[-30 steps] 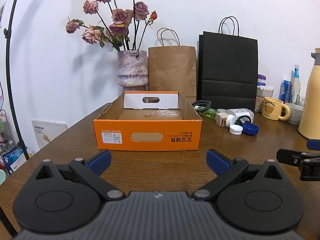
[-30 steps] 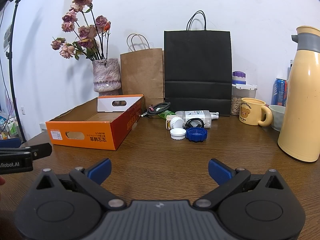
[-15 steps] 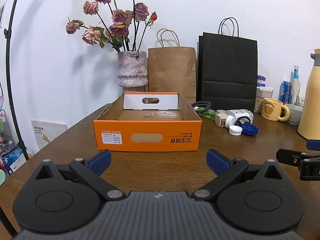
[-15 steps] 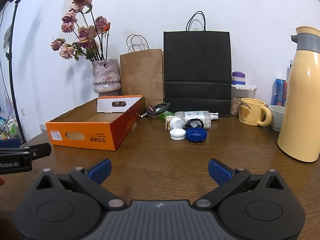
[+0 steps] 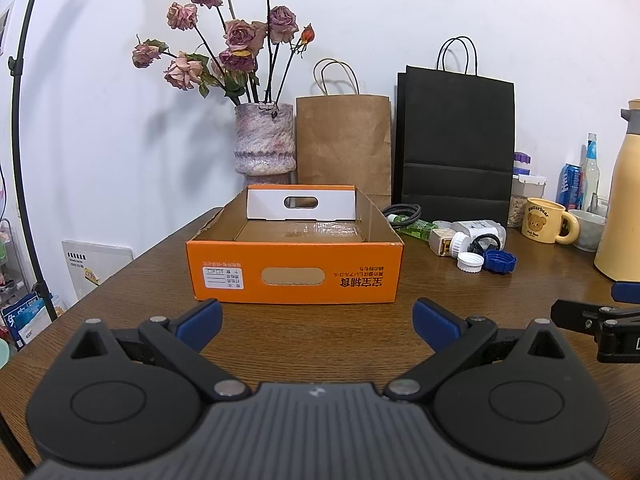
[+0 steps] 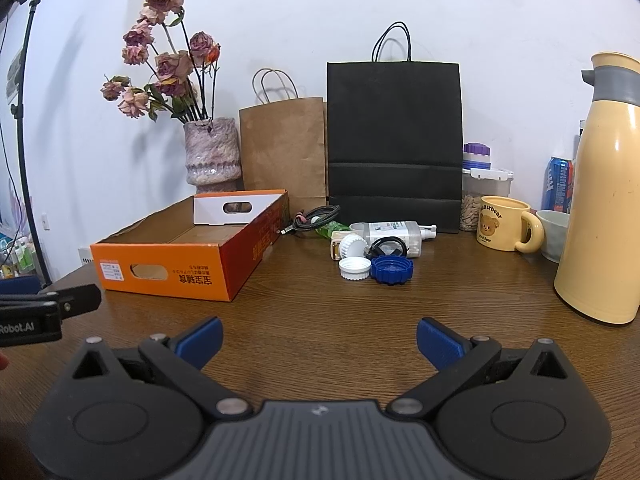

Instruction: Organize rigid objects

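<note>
mug: "Butterbear" | left gripper: "Robot.AI" | orange box: Chinese print

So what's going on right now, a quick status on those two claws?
Left gripper open, empty. Right gripper open, empty. Orange box holds nothing visible; caps and bottles loose on table beside it. Path clear.

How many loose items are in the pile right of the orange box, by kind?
Loose screw caps: 2, a white cap and a blue cap
Bottles lying down: 3, a white pump bottle, a green bottle and a small white-capped bottle
Coiled cables: 2, a dark cable and a black cable
Total: 7
</note>
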Motion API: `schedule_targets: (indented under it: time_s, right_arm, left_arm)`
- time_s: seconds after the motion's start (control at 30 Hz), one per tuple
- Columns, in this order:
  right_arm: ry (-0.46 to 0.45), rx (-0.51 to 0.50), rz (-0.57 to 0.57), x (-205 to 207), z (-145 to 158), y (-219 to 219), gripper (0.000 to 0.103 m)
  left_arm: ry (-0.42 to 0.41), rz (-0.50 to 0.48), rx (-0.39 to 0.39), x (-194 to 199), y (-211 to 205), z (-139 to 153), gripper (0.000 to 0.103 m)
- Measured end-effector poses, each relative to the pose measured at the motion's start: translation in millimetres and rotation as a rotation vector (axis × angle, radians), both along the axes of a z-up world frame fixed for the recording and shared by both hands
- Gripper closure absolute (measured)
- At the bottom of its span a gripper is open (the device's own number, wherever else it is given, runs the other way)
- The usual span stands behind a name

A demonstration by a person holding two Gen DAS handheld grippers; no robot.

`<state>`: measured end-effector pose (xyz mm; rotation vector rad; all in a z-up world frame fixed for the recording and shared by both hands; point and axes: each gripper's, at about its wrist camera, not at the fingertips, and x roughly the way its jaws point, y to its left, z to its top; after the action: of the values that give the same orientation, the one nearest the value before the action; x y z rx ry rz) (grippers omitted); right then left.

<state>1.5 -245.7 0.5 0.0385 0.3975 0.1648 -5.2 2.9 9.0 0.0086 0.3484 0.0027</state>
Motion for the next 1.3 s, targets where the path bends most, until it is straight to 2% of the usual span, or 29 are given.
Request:
schedule_targets:
  time_s: [0.87, 1.3]
  right_arm:
    - [0.024, 0.004, -0.012, 8.0, -6.2, 0.4, 0.000]
    - [-0.010, 0.014, -0.024, 15.2, -2.4, -0.1, 0.000]
  left_arm:
    - [0.002, -0.001, -0.007, 1.7, -0.1, -1.6, 0.000]
    - [-0.009, 0.031, -0.090, 13.2, 15.6, 9.8, 0.000]
